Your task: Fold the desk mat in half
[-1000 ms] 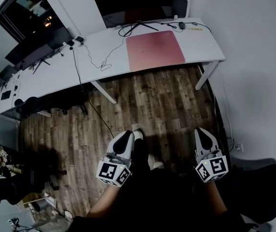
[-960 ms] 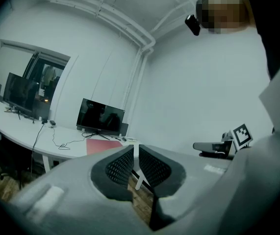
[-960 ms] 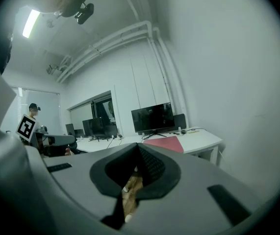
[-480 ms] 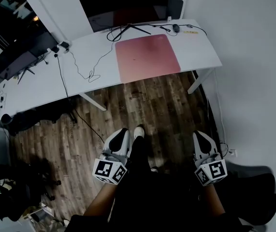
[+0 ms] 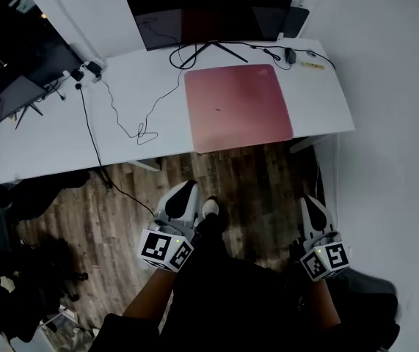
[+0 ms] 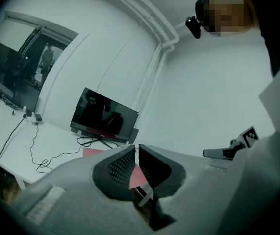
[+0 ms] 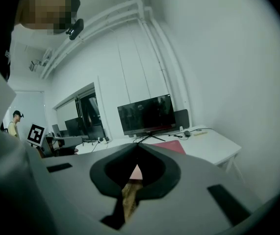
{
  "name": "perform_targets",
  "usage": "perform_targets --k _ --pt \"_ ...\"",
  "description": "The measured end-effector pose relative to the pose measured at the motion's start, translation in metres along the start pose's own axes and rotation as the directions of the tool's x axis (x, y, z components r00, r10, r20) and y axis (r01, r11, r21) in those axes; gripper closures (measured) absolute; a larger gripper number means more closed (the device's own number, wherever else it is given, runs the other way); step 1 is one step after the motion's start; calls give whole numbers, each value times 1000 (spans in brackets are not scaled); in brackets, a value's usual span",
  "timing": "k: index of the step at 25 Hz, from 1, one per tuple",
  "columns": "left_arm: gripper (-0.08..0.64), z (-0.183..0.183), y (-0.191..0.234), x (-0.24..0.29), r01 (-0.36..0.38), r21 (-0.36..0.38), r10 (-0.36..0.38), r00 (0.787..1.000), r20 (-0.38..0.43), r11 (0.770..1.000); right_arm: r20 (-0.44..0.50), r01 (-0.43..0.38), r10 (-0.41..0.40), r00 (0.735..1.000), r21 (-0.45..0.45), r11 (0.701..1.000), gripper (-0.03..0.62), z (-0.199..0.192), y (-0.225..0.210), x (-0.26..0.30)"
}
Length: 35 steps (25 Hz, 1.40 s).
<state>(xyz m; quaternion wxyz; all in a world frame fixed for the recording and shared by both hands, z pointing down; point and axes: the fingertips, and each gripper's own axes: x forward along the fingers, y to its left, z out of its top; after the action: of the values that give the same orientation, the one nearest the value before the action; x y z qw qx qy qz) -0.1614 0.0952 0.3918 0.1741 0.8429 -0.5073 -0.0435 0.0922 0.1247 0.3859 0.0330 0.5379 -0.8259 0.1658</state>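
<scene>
My left claw (image 5: pixel 183 190) and right claw (image 5: pixel 313 201) are closed, empty, well short of the desk mat (image 5: pixel 237 107); it lies unfolded, nothing done yet.

Pink desk mat (image 5: pixel 238 108) flat on white desk (image 5: pixel 318 97)

Floor (image 5: pixel 257 185) open; monitor (image 5: pixel 209 9) behind mat (image 5: pixel 238 108); cable (image 5: pixel 141 133) beside.

Monitor (image 5: pixel 209 9), white desk (image 5: pixel 62 130), cables (image 5: pixel 132 127), perhaps mouse (image 5: pixel 290 54)
</scene>
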Motion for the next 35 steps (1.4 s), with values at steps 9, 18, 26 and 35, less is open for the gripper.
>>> perform_targets --k 9,18,26,35 --pt "534 20 99 57 -7 -64 6 1000 -18 998 -59 16 -18 998 -32 999 591 27 8 120" --pt "534 0 138 61 -40 -117 34 998 -58 992 -136 -37 31 990 -46 998 591 19 30 159" --pt "534 -34 149 67 -107 -210 85 990 -113 972 -171 -77 71 983 -28 997 591 14 19 184" --pt "532 -84 159 103 -213 -243 161 963 -216 946 -237 -250 238 942 -20 968 591 10 9 249"
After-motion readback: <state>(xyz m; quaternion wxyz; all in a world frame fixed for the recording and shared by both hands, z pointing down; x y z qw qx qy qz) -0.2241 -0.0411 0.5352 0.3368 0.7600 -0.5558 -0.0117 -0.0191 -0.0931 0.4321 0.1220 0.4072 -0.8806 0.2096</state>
